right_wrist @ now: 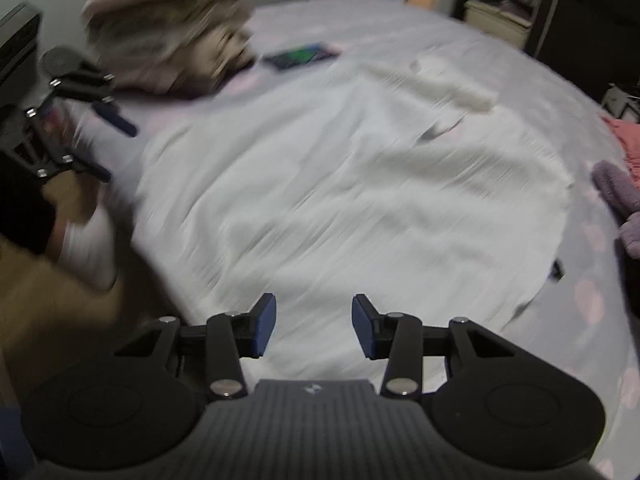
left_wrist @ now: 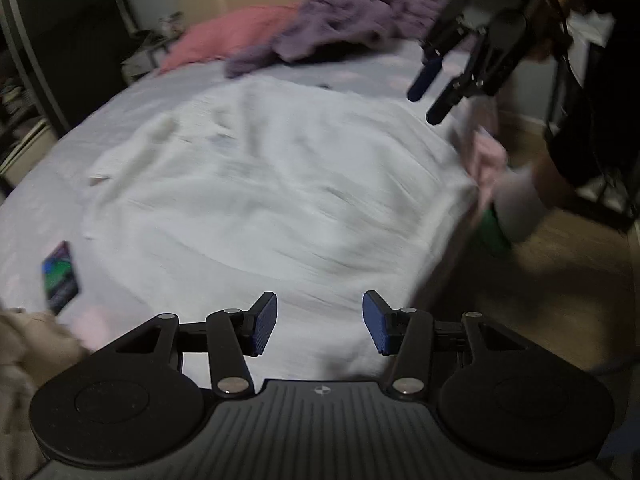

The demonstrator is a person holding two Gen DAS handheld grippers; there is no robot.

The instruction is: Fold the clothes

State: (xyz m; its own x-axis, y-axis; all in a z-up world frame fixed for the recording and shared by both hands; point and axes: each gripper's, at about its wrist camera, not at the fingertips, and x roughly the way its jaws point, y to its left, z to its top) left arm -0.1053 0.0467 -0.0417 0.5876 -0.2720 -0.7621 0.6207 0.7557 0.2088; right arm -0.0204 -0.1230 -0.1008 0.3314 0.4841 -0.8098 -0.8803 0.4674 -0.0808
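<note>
A white garment (left_wrist: pixel 260 176) (right_wrist: pixel 340 184) lies spread out, wrinkled, across the pale lilac bed sheet (left_wrist: pixel 120 120) (right_wrist: pixel 600 320). My left gripper (left_wrist: pixel 320 322) (right_wrist: pixel 116 152) hovers above one edge of it, open, with nothing between its blue pads. My right gripper (right_wrist: pixel 314 326) (left_wrist: pixel 428 102) hangs over the opposite edge of the garment, also open and holding nothing. Both views are smeared by motion blur.
A purple garment (left_wrist: pixel 352 20) (right_wrist: pixel 620 192) and a pink one (left_wrist: pixel 224 36) (right_wrist: pixel 624 132) lie at the head end. A pile of beige and pink clothes (right_wrist: pixel 168 28) and a phone (left_wrist: pixel 60 276) (right_wrist: pixel 300 55) lie at the other. A white-socked foot (left_wrist: pixel 520 204) stands on the wooden floor (left_wrist: pixel 540 300).
</note>
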